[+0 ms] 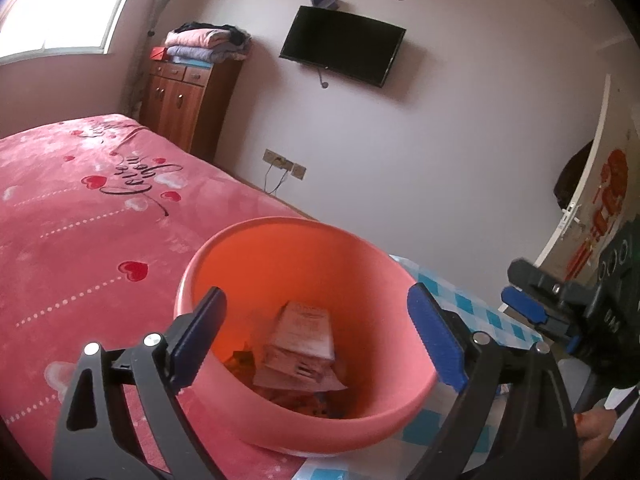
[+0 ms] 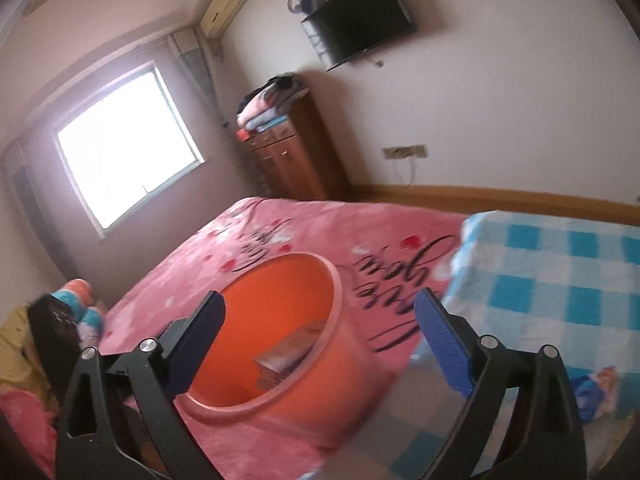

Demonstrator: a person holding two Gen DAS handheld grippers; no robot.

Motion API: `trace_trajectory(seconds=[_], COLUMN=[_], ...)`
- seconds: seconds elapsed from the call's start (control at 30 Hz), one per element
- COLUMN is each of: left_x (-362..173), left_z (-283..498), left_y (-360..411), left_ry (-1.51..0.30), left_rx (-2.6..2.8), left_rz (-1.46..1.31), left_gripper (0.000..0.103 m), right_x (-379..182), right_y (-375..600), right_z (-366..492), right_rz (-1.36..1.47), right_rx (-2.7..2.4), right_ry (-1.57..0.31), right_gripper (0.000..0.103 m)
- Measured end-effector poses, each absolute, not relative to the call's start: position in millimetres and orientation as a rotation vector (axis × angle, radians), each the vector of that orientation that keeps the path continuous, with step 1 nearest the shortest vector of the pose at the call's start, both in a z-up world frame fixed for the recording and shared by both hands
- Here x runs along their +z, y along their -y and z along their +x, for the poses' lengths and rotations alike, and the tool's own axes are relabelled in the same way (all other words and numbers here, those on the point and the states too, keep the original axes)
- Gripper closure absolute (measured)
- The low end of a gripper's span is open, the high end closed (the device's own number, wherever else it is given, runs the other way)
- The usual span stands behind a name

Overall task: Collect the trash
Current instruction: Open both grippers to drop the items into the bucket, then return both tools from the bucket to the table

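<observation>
An orange-pink plastic bin (image 1: pixel 248 264) stands on the bed. A small cardboard box (image 1: pixel 302 336) lies in it on top of paper scraps. My left gripper (image 1: pixel 316 336) is open, one finger at each side of the bin's near wall, with no grip that I can see. At the right edge of the left wrist view the right gripper's blue finger (image 1: pixel 522 308) shows, held by a person's hand (image 1: pixel 596 428). In the right wrist view my right gripper (image 2: pixel 320 340) is open and empty above the bin (image 2: pixel 324 392), with the box (image 2: pixel 290 352) inside.
The pink heart-print blanket (image 1: pixel 80 220) covers the bed, and a blue checked cloth (image 2: pixel 560 272) lies to the right with a small blue item (image 2: pixel 596 388) on it. A wooden cabinet (image 1: pixel 188 100) with folded clothes and a wall television (image 1: pixel 342 46) stand beyond.
</observation>
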State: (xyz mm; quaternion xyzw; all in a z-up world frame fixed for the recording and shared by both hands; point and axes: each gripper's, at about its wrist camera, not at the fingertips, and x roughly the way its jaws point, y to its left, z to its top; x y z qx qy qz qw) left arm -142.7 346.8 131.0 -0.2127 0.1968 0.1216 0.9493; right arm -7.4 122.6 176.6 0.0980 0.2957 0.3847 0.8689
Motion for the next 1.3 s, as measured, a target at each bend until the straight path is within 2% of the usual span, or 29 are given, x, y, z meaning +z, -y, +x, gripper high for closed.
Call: trace_trajectory(seconds=[0.23, 0.53, 0.7, 1.07, 1.3], left_x=[141.4, 146.2, 137.7, 107.8, 99.0], left_z=[-154.9, -157.7, -151.7, -121.6, -121.1], left_y=[-316.7, -261.0, -229.7, -183.6, -162.6], left_ry=[-0.290, -0.219, -0.268, -0.511, -0.548], left_rx=[0.200, 0.114, 0.062, 0.074, 0.013], left_rz=[-0.347, -0.241, -0.230, -0.170, -0.161], left_gripper=[0.011, 0.006, 0.006, 0.005, 0.005], right_x=[160.9, 141.5, 134.7, 121.0, 112.1], right_y=[-71.0, -7.8, 27.2, 89.7, 112.5], right_z=[-33.1, -54.6, -64.6, -79.1, -77.8], right_rz=[0.171, 0.213, 0.234, 0.212, 0.192], right_rx=[0.733, 0.599, 0.509, 0.325, 0.257], right_ry=[-0.495, -0.493, -0.479, -0.468, -0.472], right_gripper=[0.005, 0.005, 0.005, 0.005, 0.005])
